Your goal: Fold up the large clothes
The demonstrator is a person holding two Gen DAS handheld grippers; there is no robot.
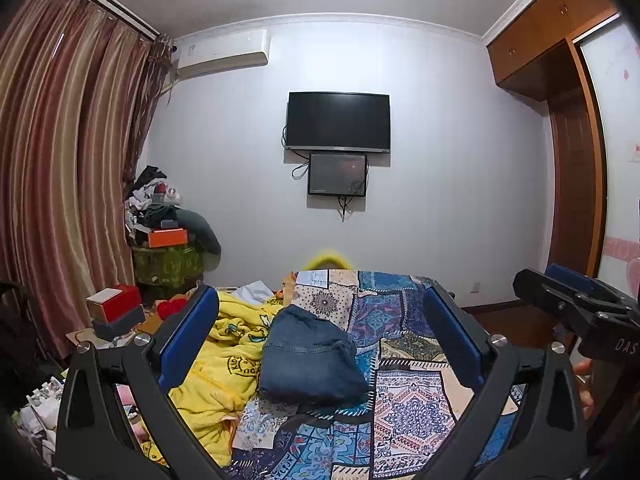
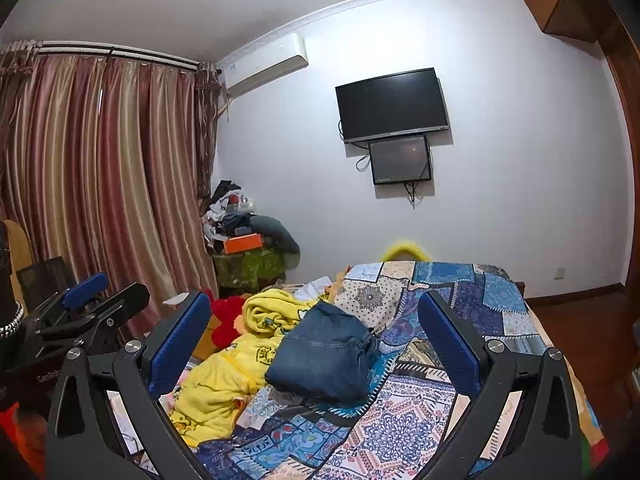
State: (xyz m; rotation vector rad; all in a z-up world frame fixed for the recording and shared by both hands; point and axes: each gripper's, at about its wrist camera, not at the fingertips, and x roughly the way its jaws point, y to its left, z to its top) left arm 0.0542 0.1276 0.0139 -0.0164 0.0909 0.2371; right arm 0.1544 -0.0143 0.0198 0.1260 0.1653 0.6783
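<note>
Left wrist view showed, from left to right, the striped brown-pink curtain (image 1: pixel 60 160), a crumpled yellow fleece garment with cartoon prints (image 1: pixel 224 360), then the dark blue denim garment (image 1: pixel 312 360) folded into a thick bundle, and the blue patchwork bedspread (image 1: pixel 416 400) under them. The denim bundle lay near the middle of the bed, touching the yellow garment on its left side. I judge it was set there because it was already folded, while the yellow one waited beside it, still unfolded.

The left gripper (image 1: pixel 320 344) hung above the bed with its jaws wide apart. They held nothing and touched no cloth; the denim only appeared between them from behind. At the right edge of this view the other tool was seen.

In the right wrist view the right gripper (image 2: pixel 316 340) was also spread wide and empty, raised over the bedspread. Both tools seemed lifted away from the finished bundle, probably so that the next piece could be reached.
</note>
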